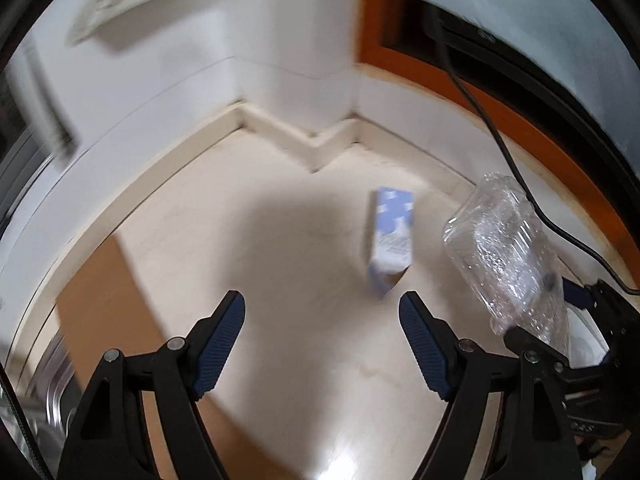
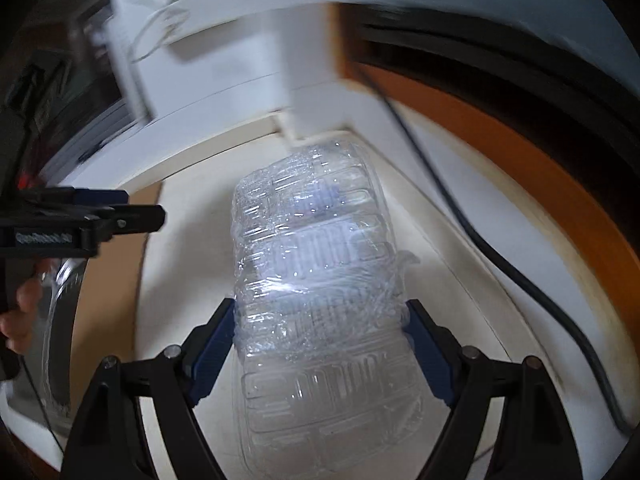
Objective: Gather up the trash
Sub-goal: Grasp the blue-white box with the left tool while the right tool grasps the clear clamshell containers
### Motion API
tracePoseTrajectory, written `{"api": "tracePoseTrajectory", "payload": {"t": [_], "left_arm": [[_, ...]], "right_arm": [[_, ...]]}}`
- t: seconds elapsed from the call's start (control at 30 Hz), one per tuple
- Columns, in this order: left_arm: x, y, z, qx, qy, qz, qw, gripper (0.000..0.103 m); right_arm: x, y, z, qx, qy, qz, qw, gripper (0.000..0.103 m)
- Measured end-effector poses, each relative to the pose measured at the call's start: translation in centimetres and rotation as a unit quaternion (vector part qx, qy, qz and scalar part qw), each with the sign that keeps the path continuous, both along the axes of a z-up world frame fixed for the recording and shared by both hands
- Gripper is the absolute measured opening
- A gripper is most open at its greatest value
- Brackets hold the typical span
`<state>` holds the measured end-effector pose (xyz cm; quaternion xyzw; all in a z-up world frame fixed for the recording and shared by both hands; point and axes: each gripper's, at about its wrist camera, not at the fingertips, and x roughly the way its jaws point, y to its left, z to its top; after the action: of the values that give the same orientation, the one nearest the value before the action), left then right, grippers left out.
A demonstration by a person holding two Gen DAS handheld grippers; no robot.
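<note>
Clear plastic clamshell container (image 2: 316, 300) clamped between blue pads (image 2: 212, 346) of right tool (image 2: 320, 320), held above floor. Left tool (image 1: 322, 332) spread wide, nothing between pads. Blue-white carton (image 1: 390, 236) lying on cream floor (image 1: 280, 240) at 1 o'clock of left tool, near wall corner. Black cable (image 1: 500, 140) along 2 o'clock edge. Motion blur throughout.

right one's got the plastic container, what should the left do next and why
Probably ease the left hand-held gripper forward and slightly right toward the blue-and-white carton. Its jaws are open and empty, and the carton stands on the floor just beyond the right fingertip, ungrasped. The right hand-held gripper is already shut on the clear plastic container, so the carton falls to the left.
</note>
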<state>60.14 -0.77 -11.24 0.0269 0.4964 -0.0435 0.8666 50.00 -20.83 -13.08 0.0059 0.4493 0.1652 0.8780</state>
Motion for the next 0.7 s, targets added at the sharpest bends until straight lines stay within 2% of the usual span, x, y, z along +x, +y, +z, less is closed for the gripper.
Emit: {"api": "tracePoseTrajectory", "payload": {"t": [0.2,0.4,0.43,0.47,0.53,0.7], "left_arm": [[3.1,-3.7,-2.7,-0.008,-0.002,-0.031,0.9995,0.078],[5.8,-6.5,-5.7,0.009,0.008,-0.035,0.9993,0.077],[6.1,-6.7,-6.2,0.011,0.009,-0.035,0.9993,0.075],[6.3,-6.9,-6.6,0.014,0.01,-0.034,0.9993,0.065],[6.5,-7.1,-7.4,0.01,0.022,-0.03,0.9993,0.034],[5.3,-6.9,-7.1,0.008,0.01,-0.015,0.9998,0.033]], "right_arm": [[0.8,-2.7,-1.9,0.052,0.027,-0.056,0.997,0.083],[1.1,-3.7,-3.1,0.059,0.036,-0.073,0.995,0.083],[1.2,-3.6,-3.1,0.059,0.037,-0.072,0.995,0.083],[1.2,-3.4,-3.2,0.058,0.037,-0.073,0.995,0.083],[1.1,-3.5,-3.4,0.058,0.039,-0.072,0.995,0.083],[1.4,-3.4,-3.4,0.059,0.041,-0.075,0.995,0.083]]}}
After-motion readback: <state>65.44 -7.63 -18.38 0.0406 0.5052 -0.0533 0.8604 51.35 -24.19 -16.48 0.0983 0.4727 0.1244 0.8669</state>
